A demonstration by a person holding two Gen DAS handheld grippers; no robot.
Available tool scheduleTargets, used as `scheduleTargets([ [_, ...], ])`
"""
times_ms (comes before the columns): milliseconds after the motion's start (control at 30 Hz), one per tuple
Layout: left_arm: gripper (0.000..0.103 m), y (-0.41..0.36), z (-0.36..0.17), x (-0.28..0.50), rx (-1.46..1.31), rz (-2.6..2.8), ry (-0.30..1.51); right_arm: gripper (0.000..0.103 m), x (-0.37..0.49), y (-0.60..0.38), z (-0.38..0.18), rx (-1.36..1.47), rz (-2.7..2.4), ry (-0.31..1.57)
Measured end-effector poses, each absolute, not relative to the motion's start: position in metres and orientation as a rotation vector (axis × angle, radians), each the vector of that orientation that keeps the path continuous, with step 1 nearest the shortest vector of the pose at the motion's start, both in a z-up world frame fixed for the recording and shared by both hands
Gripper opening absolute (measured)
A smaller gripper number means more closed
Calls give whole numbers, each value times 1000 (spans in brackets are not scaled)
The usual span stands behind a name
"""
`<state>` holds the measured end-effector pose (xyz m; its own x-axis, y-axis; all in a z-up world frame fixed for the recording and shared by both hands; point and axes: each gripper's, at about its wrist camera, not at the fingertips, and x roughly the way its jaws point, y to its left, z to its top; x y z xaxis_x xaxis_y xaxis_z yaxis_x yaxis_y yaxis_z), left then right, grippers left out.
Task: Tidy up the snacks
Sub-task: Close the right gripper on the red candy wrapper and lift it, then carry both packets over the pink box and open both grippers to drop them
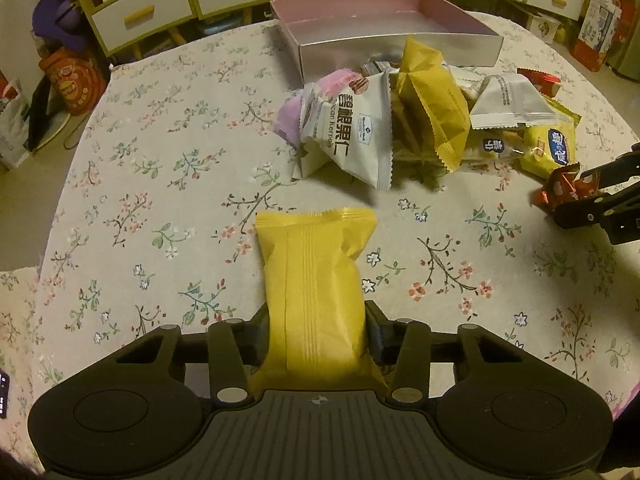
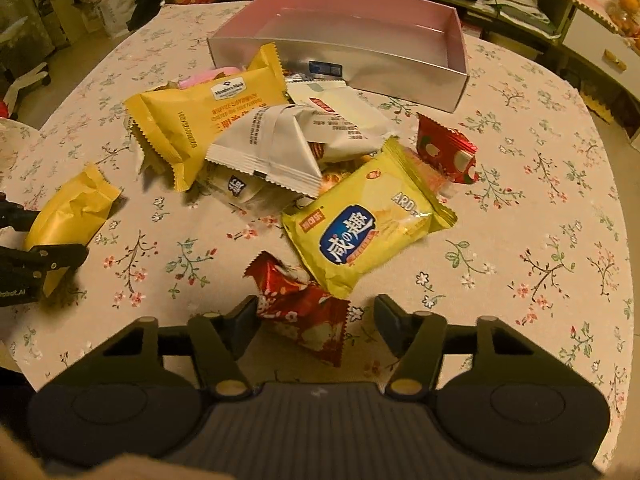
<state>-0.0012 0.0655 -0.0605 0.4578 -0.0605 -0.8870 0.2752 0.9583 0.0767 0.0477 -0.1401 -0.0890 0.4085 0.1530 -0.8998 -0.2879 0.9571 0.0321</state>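
Observation:
My left gripper (image 1: 317,330) is shut on a plain yellow snack packet (image 1: 316,276), held above the floral tablecloth; it also shows at the left of the right wrist view (image 2: 68,216). My right gripper (image 2: 316,316) is open around a red snack packet (image 2: 304,312) that lies on the cloth between the fingers. A pile of snacks sits ahead: a yellow biscuit packet (image 2: 360,236), a white packet (image 2: 272,148), a yellow packet (image 2: 208,120), another red packet (image 2: 446,148). Behind the pile stands an open pink-lined silver box (image 2: 456,68), with nothing visible inside.
The round table (image 1: 140,160) with floral cloth has bare cloth on its left half and near edge. White drawers with yellow handles (image 1: 140,14) and bags (image 1: 72,84) stand on the floor beyond the table.

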Motion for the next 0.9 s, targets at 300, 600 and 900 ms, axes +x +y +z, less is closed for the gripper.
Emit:
scheduleTargets([
  [300,37,65,-57,-1,176,-221,1081,36,40,-135,-87,-182,285,1100],
  [600,35,67,-41,-5,149,-235,1037,34,36,-134,-76,-167,308,1073],
  [900,35,70,-25,-8,120,-230,988,34,31,-141,-60,-122,305,1025],
])
